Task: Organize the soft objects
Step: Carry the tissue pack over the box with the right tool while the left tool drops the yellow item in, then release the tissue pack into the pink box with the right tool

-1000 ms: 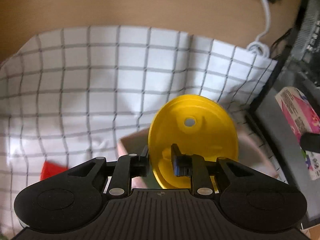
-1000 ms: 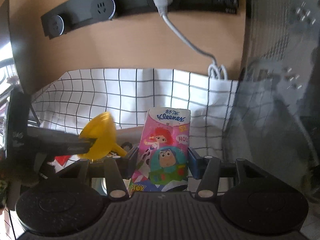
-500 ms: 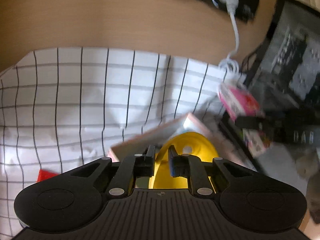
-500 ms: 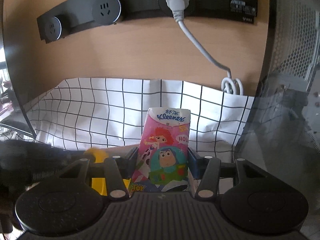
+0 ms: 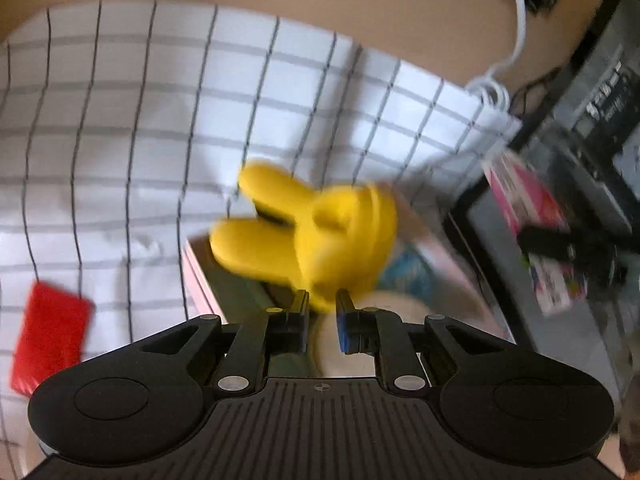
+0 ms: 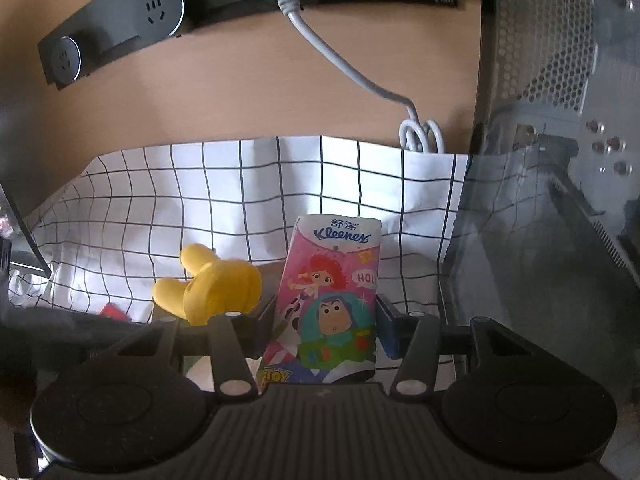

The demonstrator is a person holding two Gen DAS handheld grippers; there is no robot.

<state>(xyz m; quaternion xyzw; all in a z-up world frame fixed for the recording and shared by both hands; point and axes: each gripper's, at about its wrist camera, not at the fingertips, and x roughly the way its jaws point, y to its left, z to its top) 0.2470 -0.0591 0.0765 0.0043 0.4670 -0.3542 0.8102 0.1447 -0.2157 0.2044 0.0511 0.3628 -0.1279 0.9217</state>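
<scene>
A yellow soft funnel [image 5: 312, 240] hangs crumpled into two lobes, pinched at its lower edge by my left gripper [image 5: 322, 308], which is shut on it. It hovers over an open pink-rimmed box [image 5: 192, 276]. In the right wrist view the yellow funnel [image 6: 212, 288] shows at lower left. My right gripper [image 6: 326, 324] is shut on an upright cartoon-printed tissue pack [image 6: 336, 300]. The same tissue pack [image 5: 524, 204] appears blurred at the right of the left wrist view.
A checked cloth [image 5: 120, 120] covers the table, with a red flat object [image 5: 50, 336] on it at the left. The box holds a white round item [image 5: 348, 344]. A socket strip [image 6: 160, 4] with a white cable [image 6: 352, 76] lines the wall. A black mesh case [image 6: 560, 80] stands at the right.
The funnel, first a round open face between the left jaws, is now squeezed and folded, and the jaws have narrowed on it. The tissue pack stays held in the right gripper.
</scene>
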